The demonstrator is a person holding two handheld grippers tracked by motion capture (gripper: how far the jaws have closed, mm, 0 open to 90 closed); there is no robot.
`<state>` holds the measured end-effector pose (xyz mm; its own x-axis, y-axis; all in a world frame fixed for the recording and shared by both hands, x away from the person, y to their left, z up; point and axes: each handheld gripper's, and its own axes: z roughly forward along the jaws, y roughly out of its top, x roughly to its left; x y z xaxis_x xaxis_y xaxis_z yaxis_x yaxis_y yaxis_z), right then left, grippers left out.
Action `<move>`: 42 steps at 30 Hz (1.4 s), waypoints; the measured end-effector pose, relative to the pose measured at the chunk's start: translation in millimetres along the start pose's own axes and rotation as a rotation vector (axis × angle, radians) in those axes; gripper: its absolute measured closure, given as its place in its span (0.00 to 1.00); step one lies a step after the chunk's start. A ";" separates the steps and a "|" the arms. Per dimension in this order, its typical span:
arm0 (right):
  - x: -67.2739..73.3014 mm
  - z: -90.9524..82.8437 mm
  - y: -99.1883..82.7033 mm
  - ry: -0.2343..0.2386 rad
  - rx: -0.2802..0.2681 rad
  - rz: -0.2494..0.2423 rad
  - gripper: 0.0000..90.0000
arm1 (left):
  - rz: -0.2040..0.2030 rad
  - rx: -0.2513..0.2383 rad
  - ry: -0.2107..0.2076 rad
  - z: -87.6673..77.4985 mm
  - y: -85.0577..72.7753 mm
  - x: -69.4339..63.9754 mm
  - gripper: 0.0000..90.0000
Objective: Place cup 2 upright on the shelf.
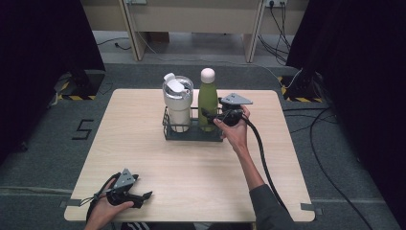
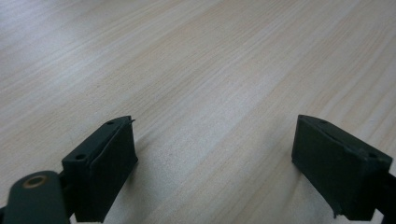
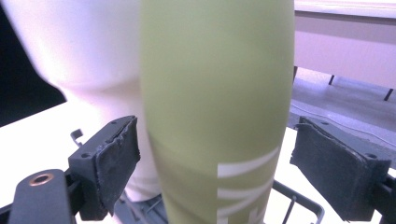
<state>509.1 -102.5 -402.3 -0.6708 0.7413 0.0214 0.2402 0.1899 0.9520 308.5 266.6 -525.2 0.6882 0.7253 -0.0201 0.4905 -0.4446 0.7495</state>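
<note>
A green bottle (image 1: 208, 99) with a pale pink cap stands in a dark wire rack (image 1: 191, 134) at the back middle of the table, beside a white lidded tumbler (image 1: 178, 103). My right gripper (image 1: 209, 116) reaches in from the right at the bottle's lower body. In the right gripper view the green bottle (image 3: 215, 93) stands between the jaws of my right gripper (image 3: 215, 125) with a gap on each side, the white tumbler (image 3: 84, 51) behind it. My left gripper (image 1: 145, 196) rests open at the front left, and in its own view the left gripper (image 2: 215, 122) has bare wood between the jaws.
The wooden table (image 1: 191, 167) is bare between the rack and the front edge. The right gripper's black cable (image 1: 262, 153) trails along the forearm toward the front right. Dark curtains stand at both sides, and desk legs and floor cables lie beyond the far edge.
</note>
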 end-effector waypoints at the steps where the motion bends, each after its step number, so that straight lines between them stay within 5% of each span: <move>1: 0.2 -3.1 -0.2 -0.002 0.003 -0.007 0.17 | 0.000 0.000 0.000 0.0 0.0 0.0 0.14; 18: 8.6 -36.1 -1.9 -0.001 -0.011 -0.038 0.17 | 0.000 -0.002 0.001 0.2 -0.1 0.0 0.14; 42: 13.0 -60.2 -13.5 0.007 -0.007 -0.044 0.17 | 0.001 0.000 0.000 0.1 -0.1 0.1 0.14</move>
<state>454.9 -134.2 -396.5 -0.6857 0.7276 -0.0181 0.2059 0.2178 0.9540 308.6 266.7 -525.3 0.6886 0.7248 -0.0195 0.4901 -0.4454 0.7493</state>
